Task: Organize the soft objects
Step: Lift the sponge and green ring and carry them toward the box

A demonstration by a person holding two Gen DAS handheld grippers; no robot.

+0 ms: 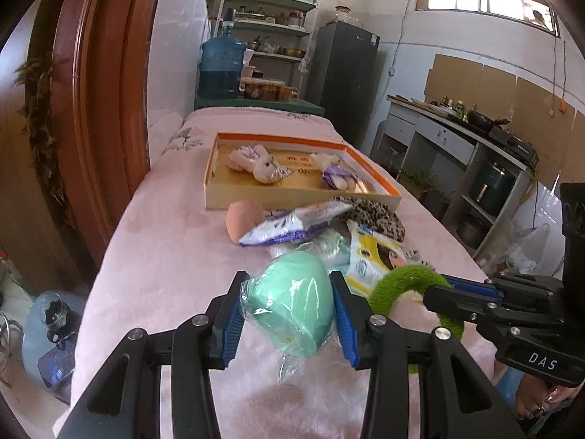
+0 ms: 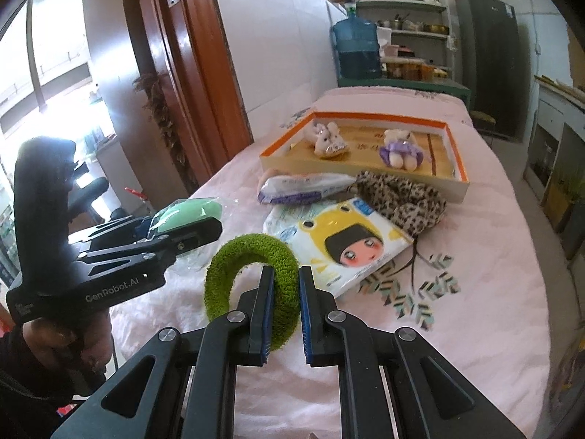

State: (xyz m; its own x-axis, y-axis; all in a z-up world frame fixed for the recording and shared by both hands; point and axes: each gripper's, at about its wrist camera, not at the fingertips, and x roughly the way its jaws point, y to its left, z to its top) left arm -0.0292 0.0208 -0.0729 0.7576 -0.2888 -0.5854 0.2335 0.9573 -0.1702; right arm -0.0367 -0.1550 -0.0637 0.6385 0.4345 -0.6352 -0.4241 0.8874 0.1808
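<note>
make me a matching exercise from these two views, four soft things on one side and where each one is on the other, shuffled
Things:
1. mint green sponge in clear wrap
2. green fuzzy ring
3. two small plush bunnies
4. leopard-print cloth

Places:
A. inside the orange-rimmed box
B. lying on the pink cover just in front of the box
C. pinched by the right gripper
D. held between the left gripper fingers

Pairs: 1-D, 2-C, 3-A, 4-B
</note>
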